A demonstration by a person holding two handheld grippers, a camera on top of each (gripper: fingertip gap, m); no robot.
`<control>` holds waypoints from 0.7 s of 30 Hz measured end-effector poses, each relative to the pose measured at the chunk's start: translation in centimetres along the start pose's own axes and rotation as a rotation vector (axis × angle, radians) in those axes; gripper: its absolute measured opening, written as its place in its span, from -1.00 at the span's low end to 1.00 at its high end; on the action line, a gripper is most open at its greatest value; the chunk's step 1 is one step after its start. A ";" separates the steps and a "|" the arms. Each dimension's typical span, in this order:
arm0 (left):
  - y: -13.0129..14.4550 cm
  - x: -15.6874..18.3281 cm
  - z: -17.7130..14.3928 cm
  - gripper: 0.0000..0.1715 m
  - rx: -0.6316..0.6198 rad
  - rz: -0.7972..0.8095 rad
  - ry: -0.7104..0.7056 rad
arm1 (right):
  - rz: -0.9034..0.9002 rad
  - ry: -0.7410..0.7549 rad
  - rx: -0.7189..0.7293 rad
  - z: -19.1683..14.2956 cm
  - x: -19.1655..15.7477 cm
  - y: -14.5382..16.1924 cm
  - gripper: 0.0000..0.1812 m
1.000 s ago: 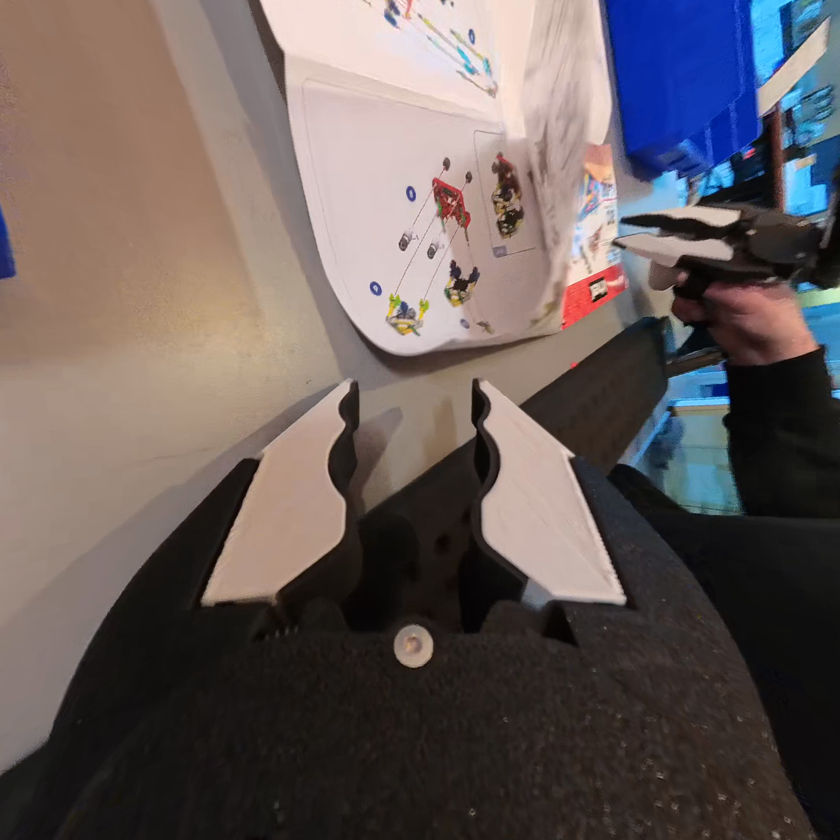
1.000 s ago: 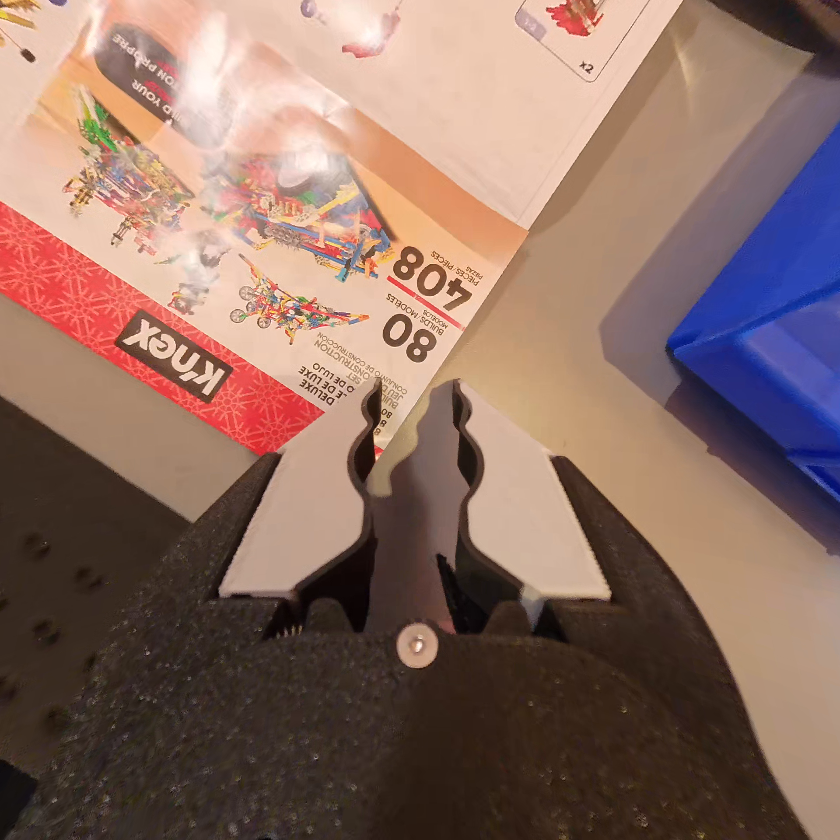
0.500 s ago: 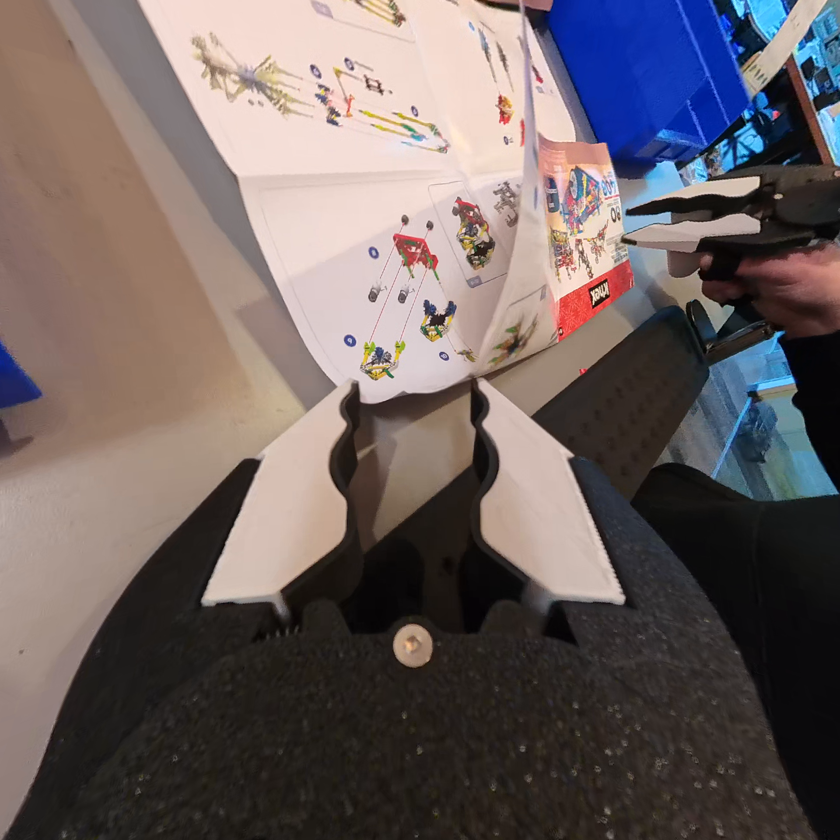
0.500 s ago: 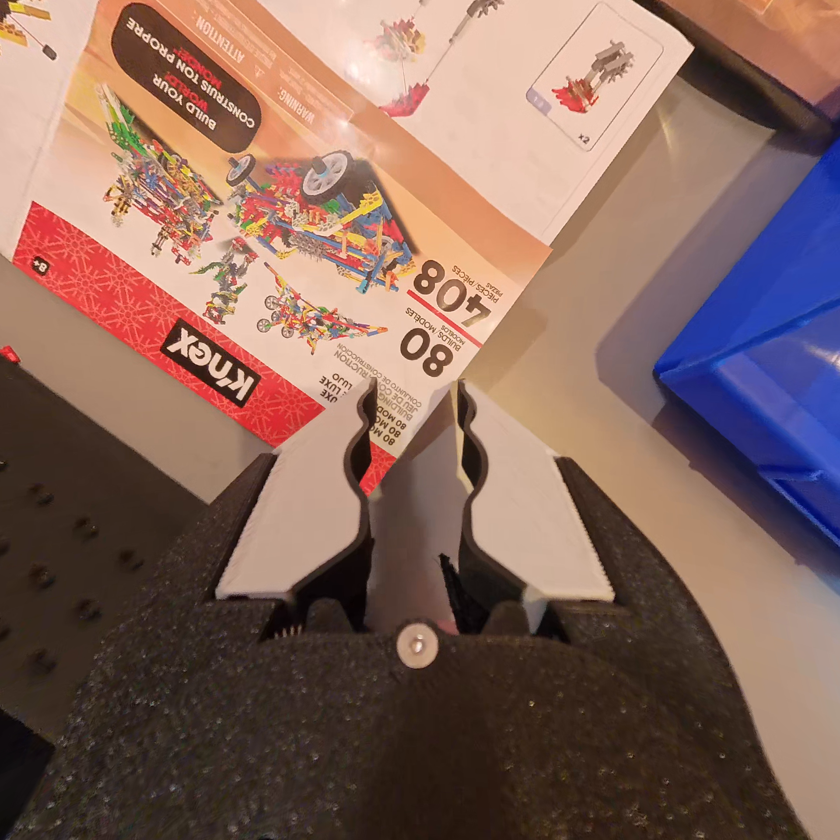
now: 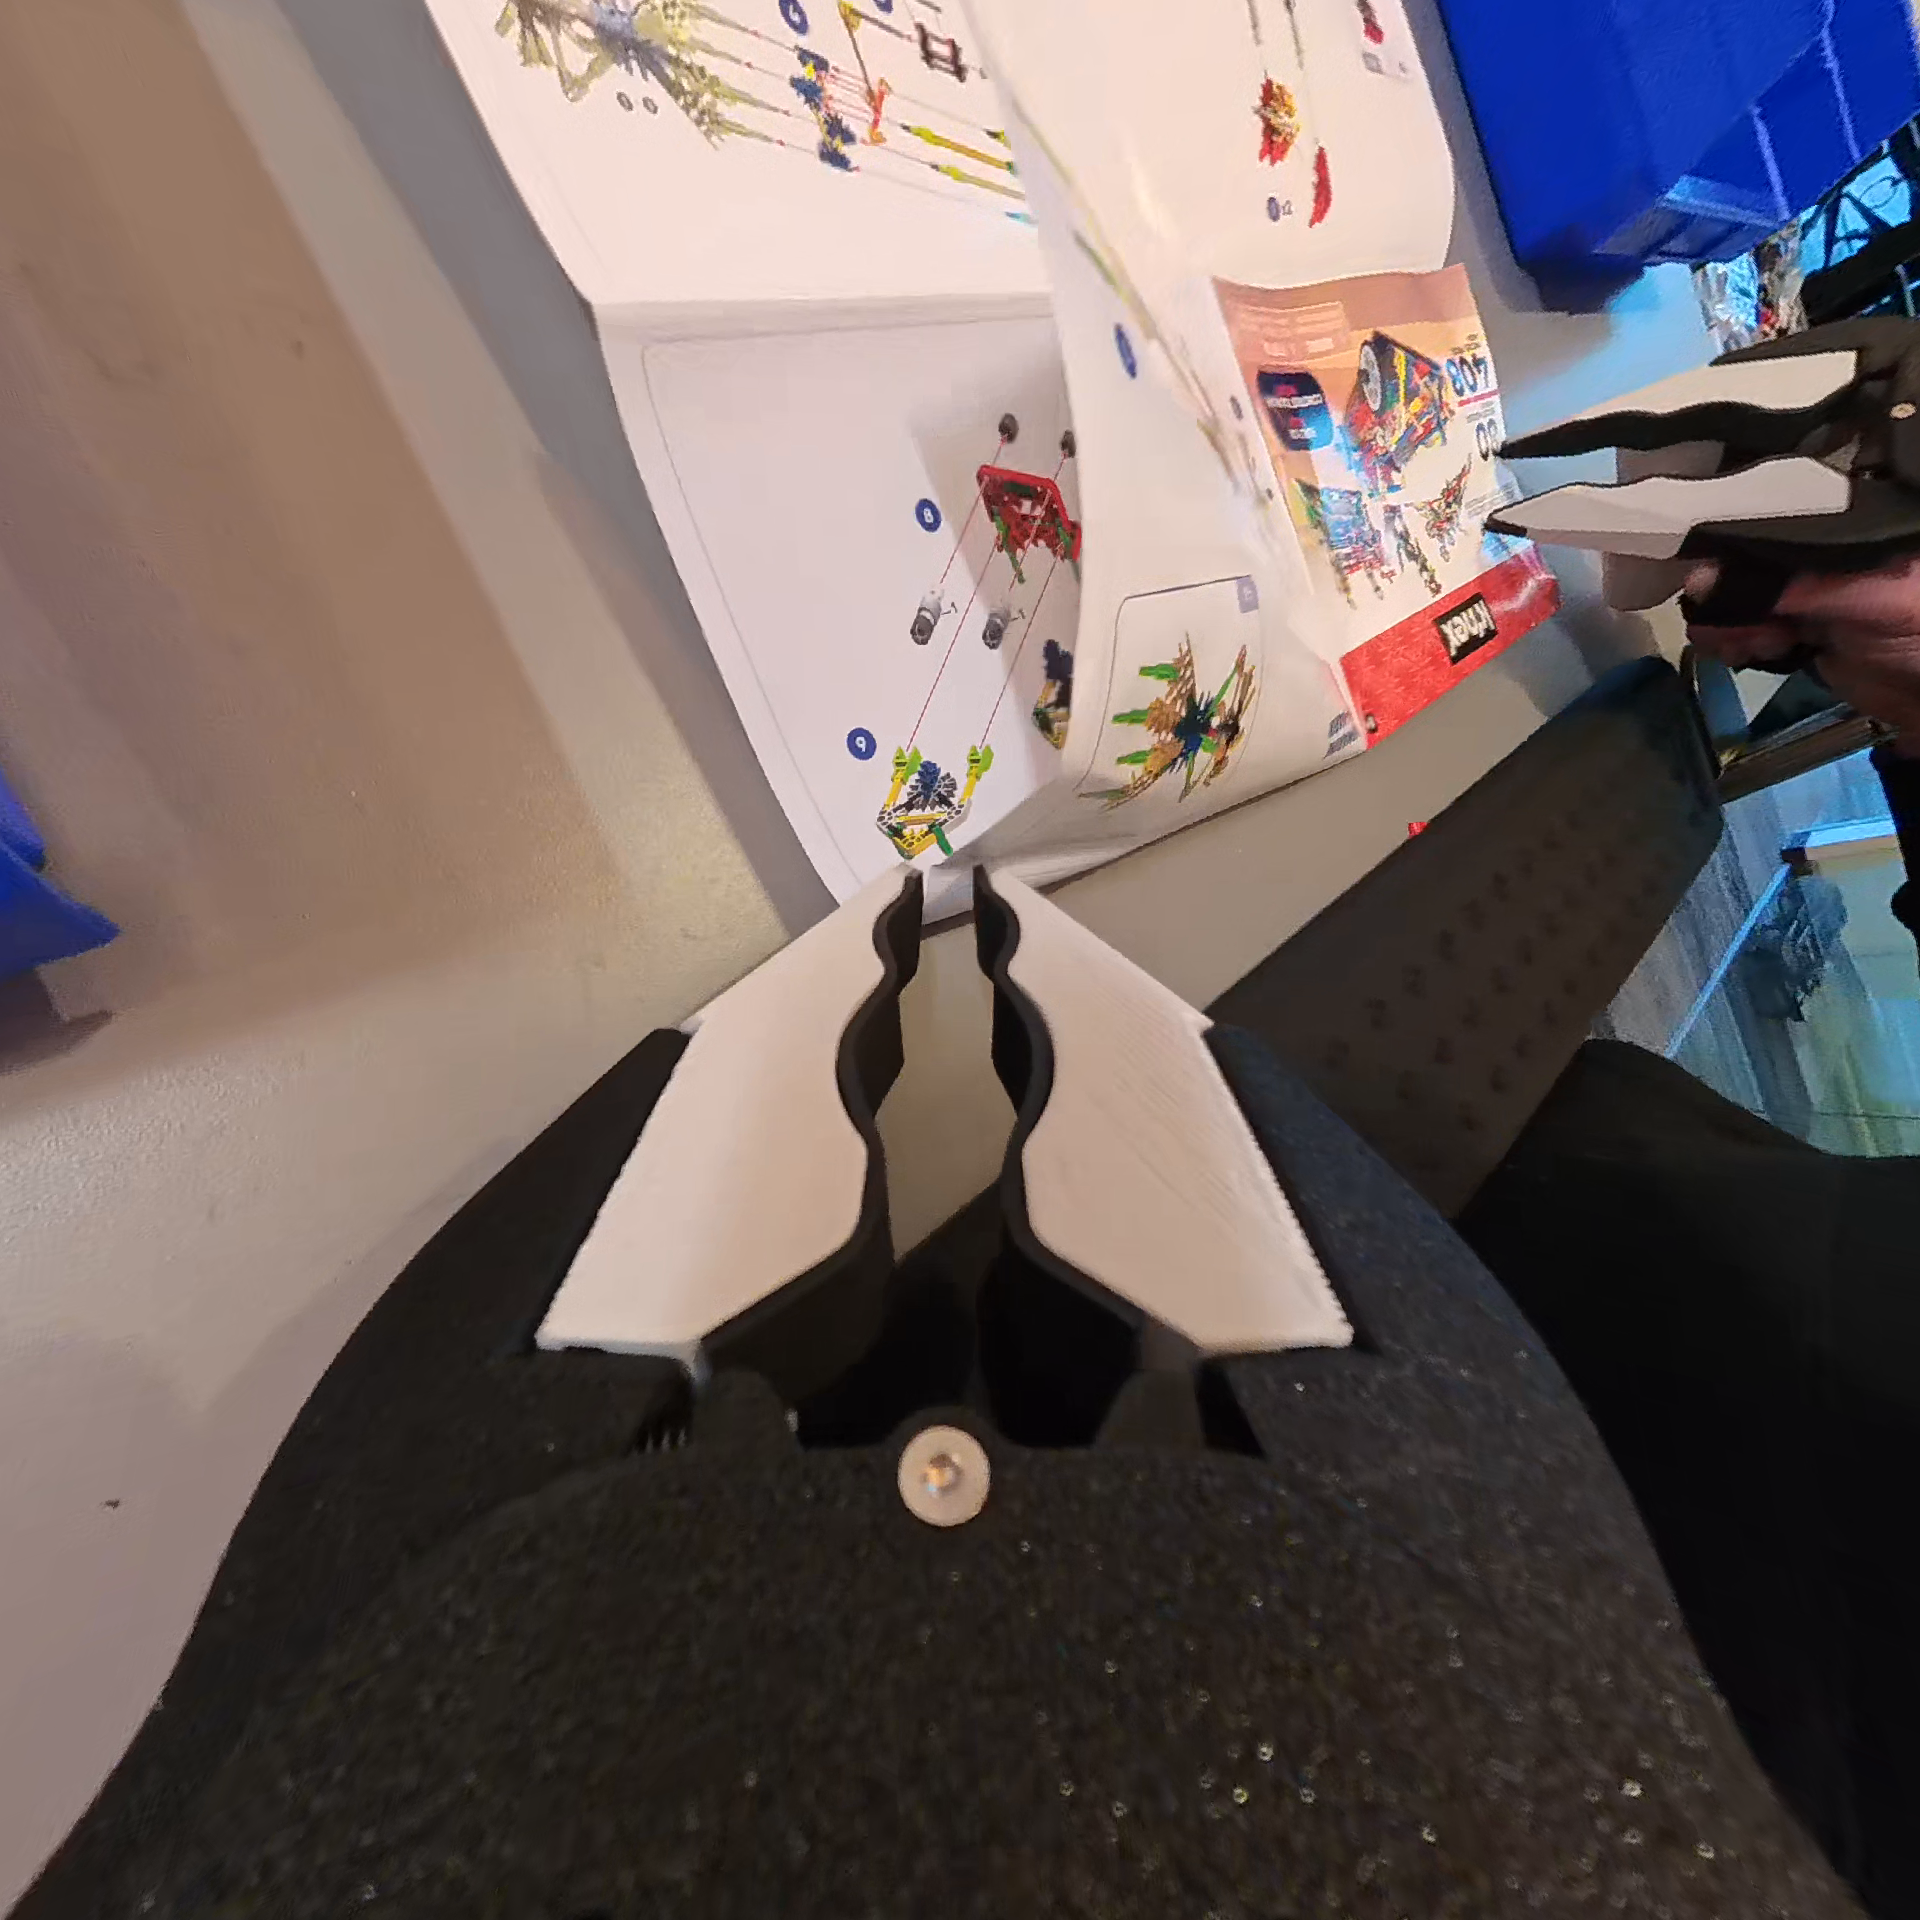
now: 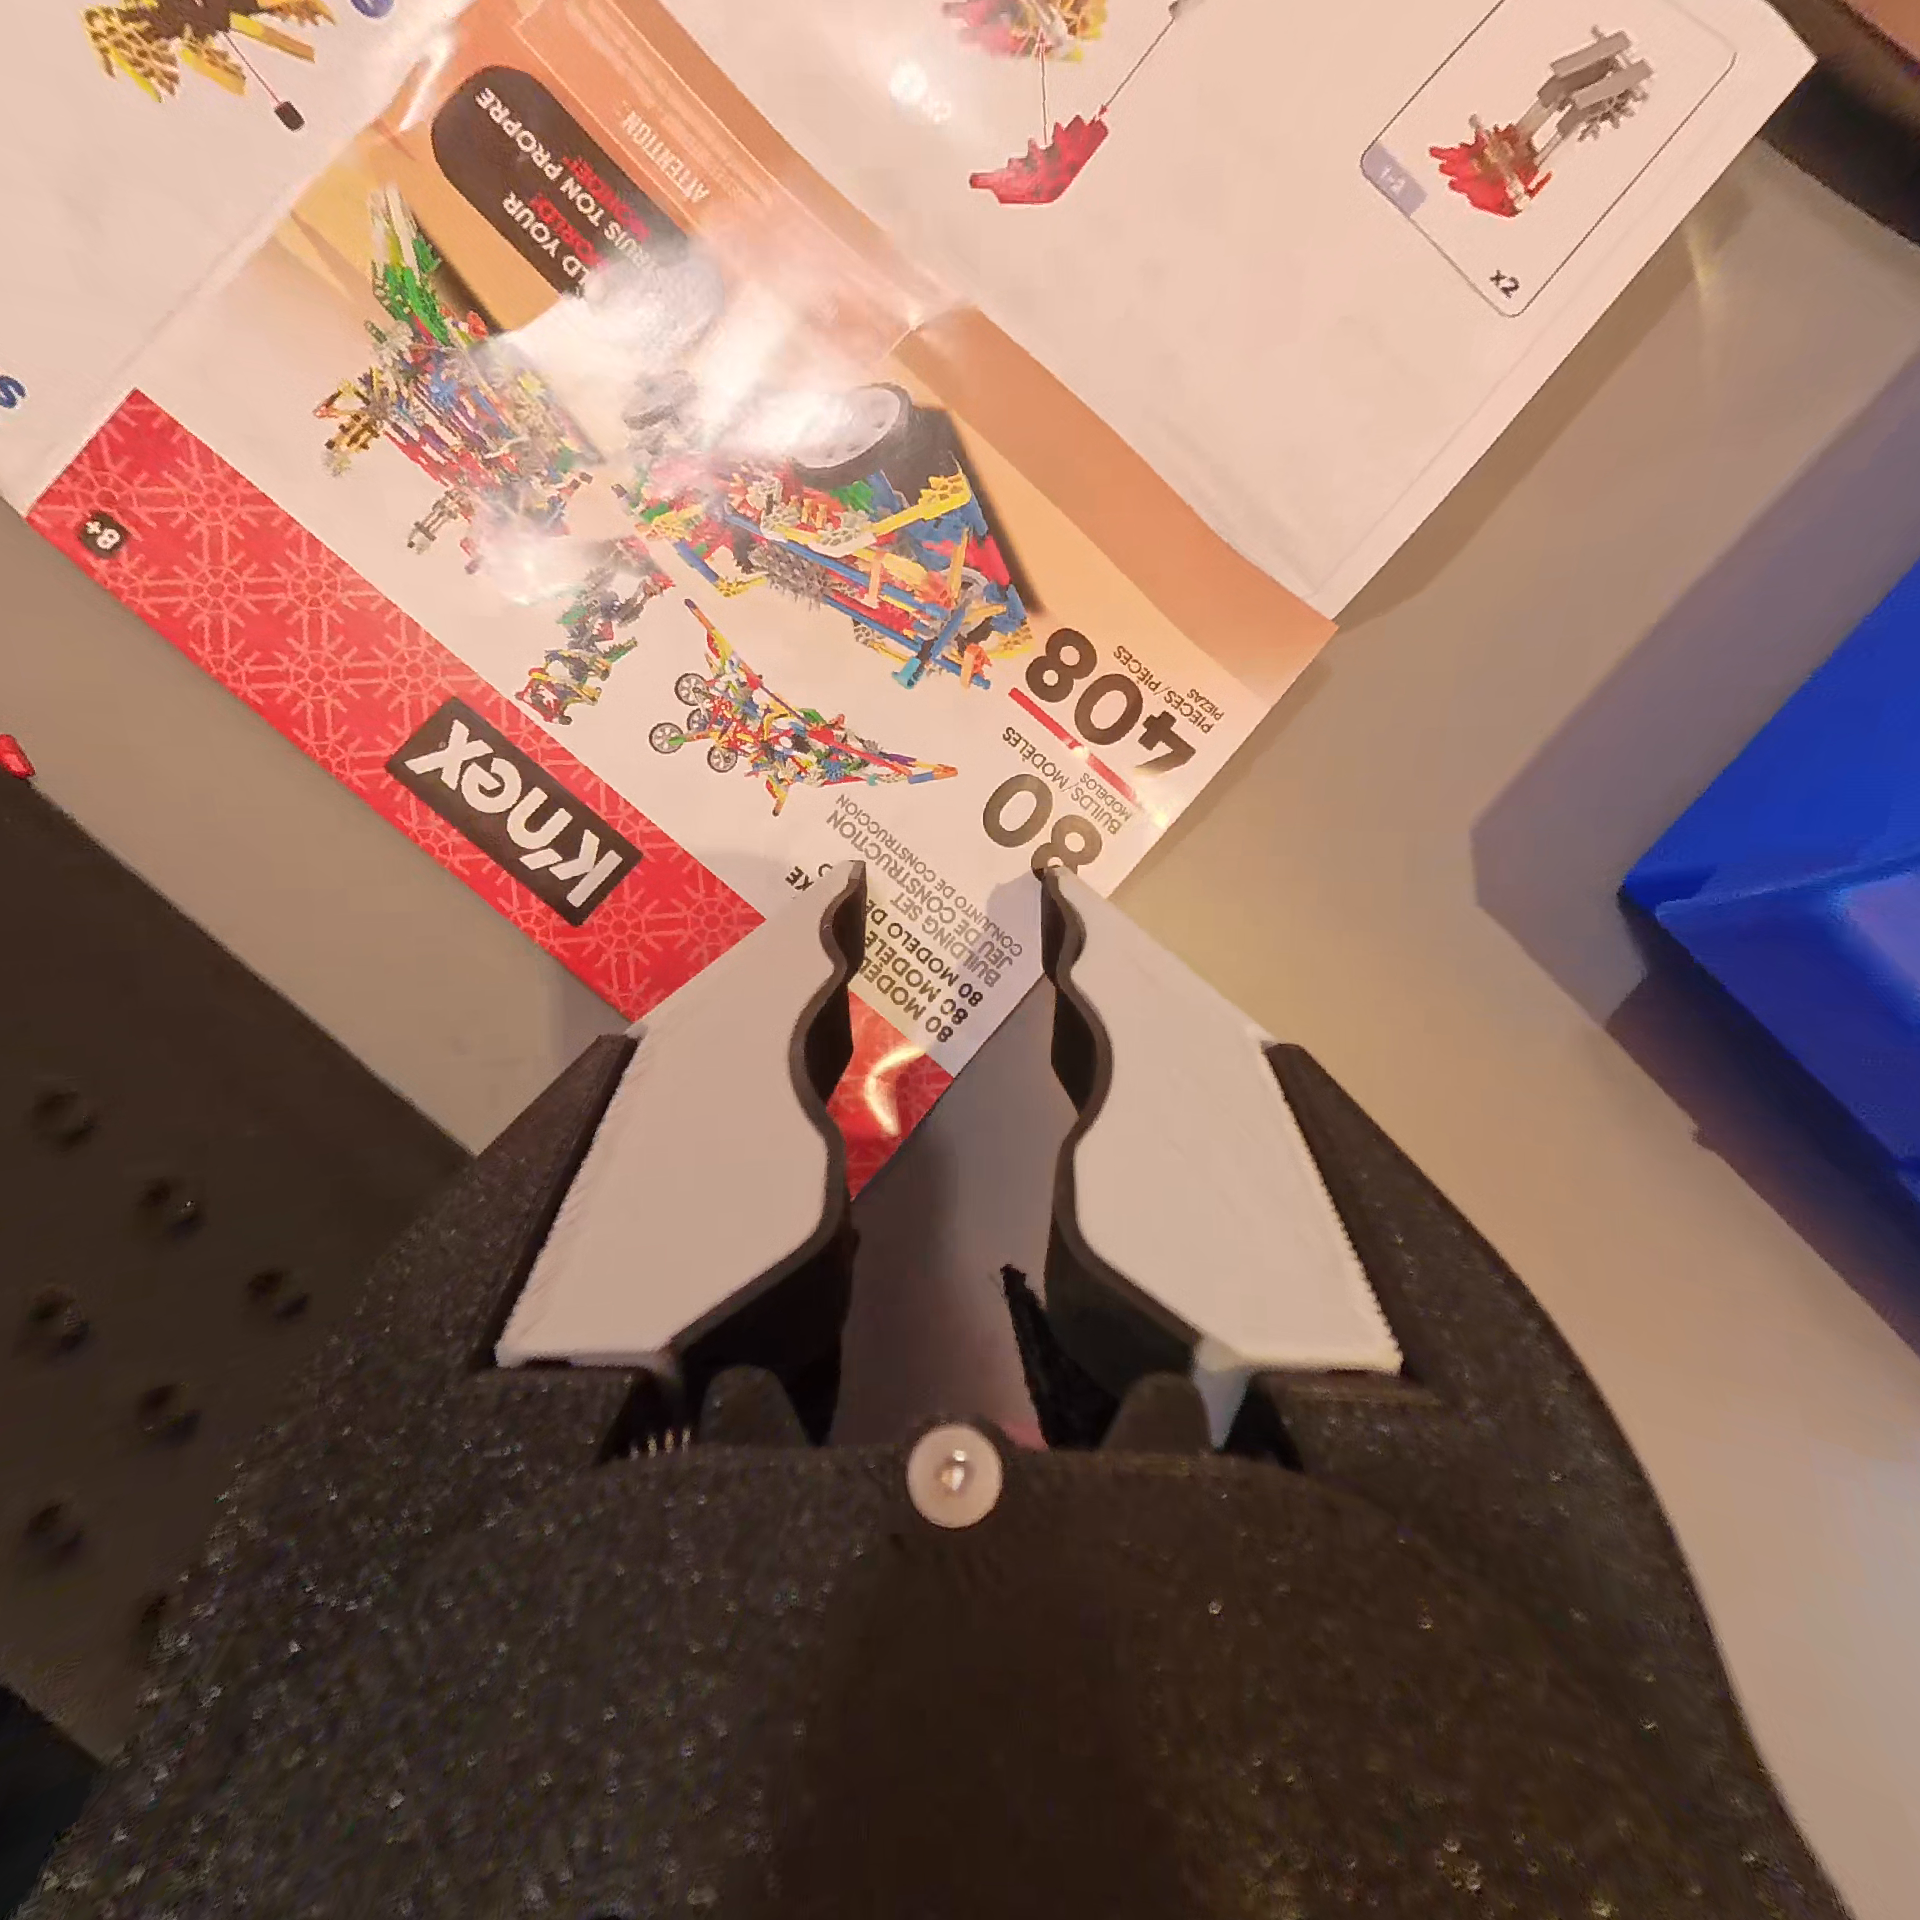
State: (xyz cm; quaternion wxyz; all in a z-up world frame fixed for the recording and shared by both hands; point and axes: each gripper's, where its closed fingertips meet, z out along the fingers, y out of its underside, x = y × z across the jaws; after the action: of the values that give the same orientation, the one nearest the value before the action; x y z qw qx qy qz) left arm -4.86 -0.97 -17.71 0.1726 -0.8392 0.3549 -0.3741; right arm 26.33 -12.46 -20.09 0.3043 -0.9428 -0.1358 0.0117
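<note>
While the left tongs [image 5: 948, 883] stand nearly closed, a narrow gap remains between the tips, which meet the near edge of a raised white page [image 5: 1143, 665] of the instruction booklet [image 5: 810, 540]; whether the page is pinched cannot be told. That page curls upward from the open booklet, which lies flat on the grey worktop [image 5: 312, 1039], its long axis running away from the left tongs. Right tongs [image 6: 951, 878] are partly open and hold nothing, hovering over the near corner of the booklet's colour cover [image 6: 644, 623], whose print reads inverted in that view. A blue bin [image 6: 1808, 862] stands just right of the cover.
</note>
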 end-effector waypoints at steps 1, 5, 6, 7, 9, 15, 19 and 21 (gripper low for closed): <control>0.0 -0.1 0.0 -0.93 -0.005 -0.002 -0.005 | 0.001 -0.003 0.000 0.0 0.0 0.0 -0.66; 0.5 -0.3 0.3 -0.96 -0.040 -0.006 -0.018 | 0.003 -0.013 -0.002 0.0 0.0 0.0 -0.66; 0.5 -0.4 0.3 -0.96 -0.047 -0.007 -0.018 | 0.006 -0.016 -0.002 0.0 0.0 0.0 -0.67; 0.5 -0.3 0.3 -0.96 -0.047 -0.008 -0.015 | 0.009 -0.019 -0.002 0.0 0.0 0.0 -0.67; 0.3 -0.2 -0.1 -0.91 -0.034 -0.014 -0.012 | 0.013 -0.023 0.000 0.0 0.0 0.0 -0.67; -3.3 2.2 -3.8 -0.64 0.173 0.172 -0.130 | 0.029 -0.029 0.011 0.0 0.0 0.0 -0.67; -6.2 8.5 -4.3 -0.70 0.255 0.542 -0.158 | 0.038 -0.025 0.019 0.0 0.0 0.0 -0.66; -5.1 11.5 -1.8 -0.76 0.157 0.663 -0.081 | 0.041 -0.025 0.022 0.0 0.0 0.0 -0.67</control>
State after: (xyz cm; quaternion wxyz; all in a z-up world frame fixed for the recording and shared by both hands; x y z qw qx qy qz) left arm 1.57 -5.88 -7.86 0.3627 -0.6764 0.5716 -0.2902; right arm 26.34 -12.46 -20.10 0.3126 -0.9417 -0.1200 0.0314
